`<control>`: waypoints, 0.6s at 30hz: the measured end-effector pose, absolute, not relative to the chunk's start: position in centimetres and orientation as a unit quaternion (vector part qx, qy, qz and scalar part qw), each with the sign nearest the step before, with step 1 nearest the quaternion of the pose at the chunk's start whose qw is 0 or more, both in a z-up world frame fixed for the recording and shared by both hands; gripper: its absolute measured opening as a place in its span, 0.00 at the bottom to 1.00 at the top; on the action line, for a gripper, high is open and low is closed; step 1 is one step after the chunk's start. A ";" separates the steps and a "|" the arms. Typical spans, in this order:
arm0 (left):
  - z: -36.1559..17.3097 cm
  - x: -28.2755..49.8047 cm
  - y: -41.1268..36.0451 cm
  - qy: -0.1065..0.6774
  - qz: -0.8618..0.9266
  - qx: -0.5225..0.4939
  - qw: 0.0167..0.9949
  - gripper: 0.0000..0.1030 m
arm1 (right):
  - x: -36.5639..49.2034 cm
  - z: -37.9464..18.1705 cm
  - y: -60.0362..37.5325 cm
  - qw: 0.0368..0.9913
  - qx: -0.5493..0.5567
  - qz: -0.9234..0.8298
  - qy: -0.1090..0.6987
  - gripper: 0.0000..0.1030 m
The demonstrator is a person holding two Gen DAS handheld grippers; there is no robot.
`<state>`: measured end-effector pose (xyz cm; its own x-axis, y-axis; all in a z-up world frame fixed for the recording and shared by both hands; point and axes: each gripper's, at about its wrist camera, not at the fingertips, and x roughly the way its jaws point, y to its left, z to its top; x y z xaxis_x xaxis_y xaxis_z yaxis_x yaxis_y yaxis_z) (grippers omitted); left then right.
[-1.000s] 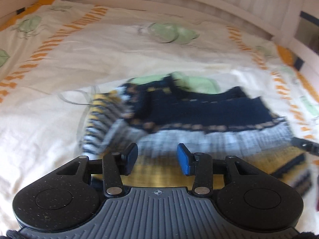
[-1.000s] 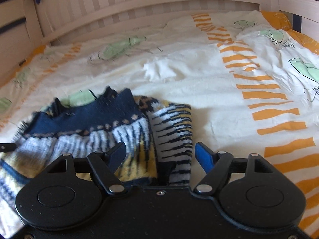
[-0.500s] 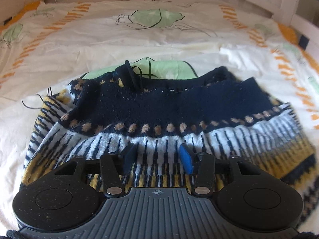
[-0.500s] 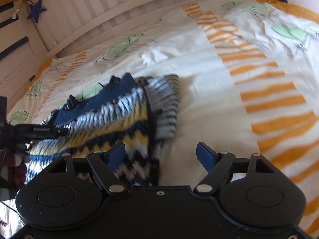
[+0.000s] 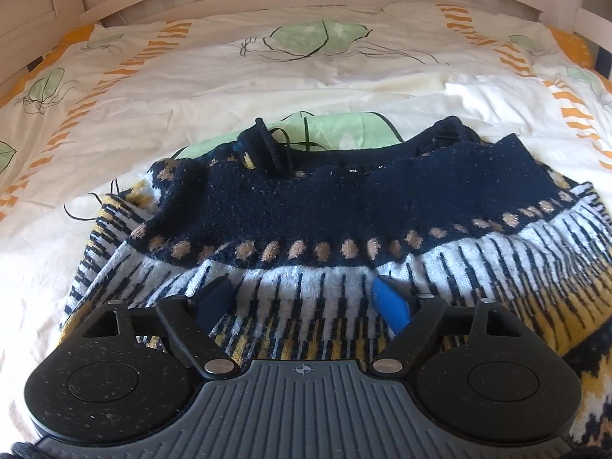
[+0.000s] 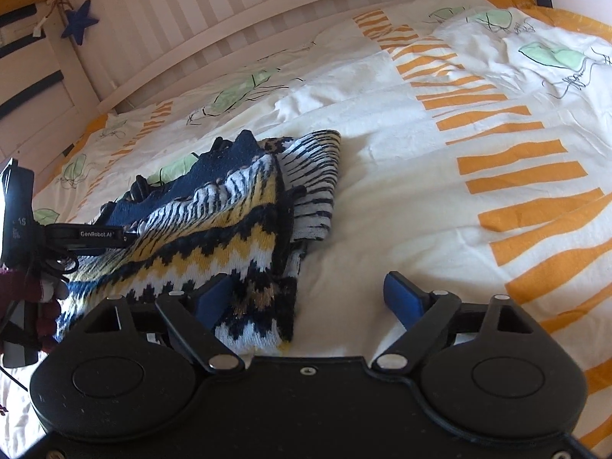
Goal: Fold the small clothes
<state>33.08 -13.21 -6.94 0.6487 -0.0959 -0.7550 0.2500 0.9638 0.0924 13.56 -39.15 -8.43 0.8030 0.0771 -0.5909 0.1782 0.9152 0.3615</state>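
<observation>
A small knitted sweater (image 5: pixel 306 206), navy at the top with white, black and yellow zigzag bands, lies on the bed with both sleeves folded in. My left gripper (image 5: pixel 304 300) is open and hovers just above the white striped band, holding nothing. In the right wrist view the sweater (image 6: pixel 214 222) lies left of centre. My right gripper (image 6: pixel 311 298) is open over the sweater's lower right corner and the sheet beside it, holding nothing. The left gripper's body (image 6: pixel 23 206) shows at the left edge of that view.
The bed cover (image 5: pixel 267 76) is white with orange stripes and green leaf prints (image 5: pixel 317 36). A white slatted bed rail (image 6: pixel 229 19) runs along the far side. A blue star (image 6: pixel 79 23) hangs on the rail at left. A white drawer unit (image 5: pixel 23 7) stands at far left.
The left gripper has opened wider over the sweater and moved over its middle. The right gripper has drawn back towards the sweater's lower right corner and stays open.
</observation>
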 end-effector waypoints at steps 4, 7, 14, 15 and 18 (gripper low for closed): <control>-7.0 33.0 -13.2 0.406 -0.091 0.094 0.905 0.81 | 13.5 -8.7 -38.8 0.931 0.194 -0.023 0.307 0.90; -6.8 32.9 -13.0 0.409 -0.094 0.088 0.903 0.81 | 13.4 -8.9 -38.8 0.933 0.194 -0.018 0.303 0.93; -1.9 29.1 -12.5 0.443 -0.084 0.024 0.892 0.78 | 13.3 -9.3 -39.3 0.933 0.210 -0.007 0.292 0.96; -0.6 27.7 -12.3 0.437 -0.107 0.003 0.893 0.78 | 13.3 -9.3 -39.3 0.933 0.211 -0.007 0.292 0.96; 3.8 22.8 -11.7 0.422 -0.185 -0.085 0.884 0.78 | 13.3 -9.3 -39.3 0.934 0.209 -0.007 0.291 0.96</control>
<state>22.76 -11.65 3.76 0.5760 -0.3978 -0.7141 0.2544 0.9175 -0.3059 13.34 -39.28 -9.28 0.8306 0.1087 -0.5462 0.1350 0.9123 0.3867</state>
